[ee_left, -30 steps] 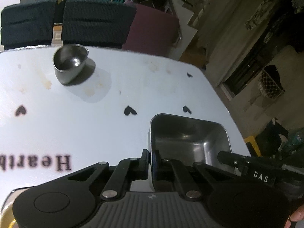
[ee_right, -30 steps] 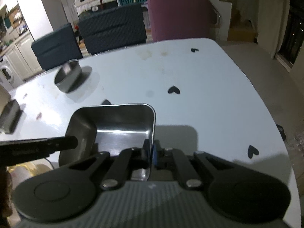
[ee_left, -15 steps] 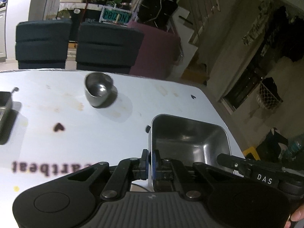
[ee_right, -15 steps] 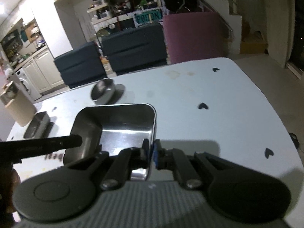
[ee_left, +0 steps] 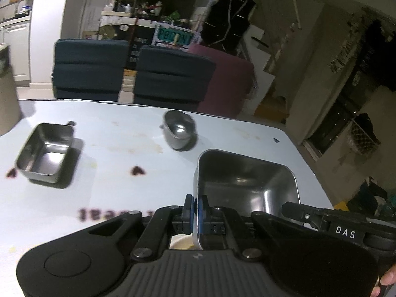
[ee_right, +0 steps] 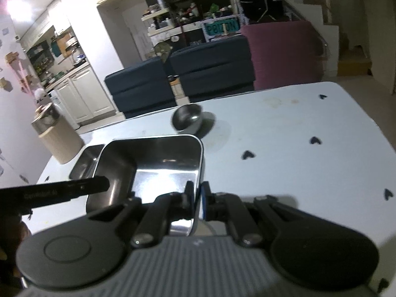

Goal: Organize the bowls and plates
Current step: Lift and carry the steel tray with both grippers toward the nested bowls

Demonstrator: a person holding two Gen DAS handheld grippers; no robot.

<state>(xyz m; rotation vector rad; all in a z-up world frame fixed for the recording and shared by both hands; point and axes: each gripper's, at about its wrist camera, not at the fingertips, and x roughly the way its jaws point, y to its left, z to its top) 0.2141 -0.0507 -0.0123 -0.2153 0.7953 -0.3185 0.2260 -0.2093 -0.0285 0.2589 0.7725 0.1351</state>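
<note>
Both grippers, left gripper and right gripper, clamp opposite walls of one square steel tray, likely sharing its load, with the round bowl at twelve o'clock and a smaller tray toward ten.

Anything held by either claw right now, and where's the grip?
Both hold the large rectangular steel tray: left claw pinches its left wall, right claw its right wall.

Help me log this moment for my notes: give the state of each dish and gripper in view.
Large steel tray: empty, gripped by both walls.
Left gripper: shut on its left wall.
Right gripper: shut on its right wall.
Small steel tray: empty, upright on table.
Round bowl: empty, tilted.
</note>
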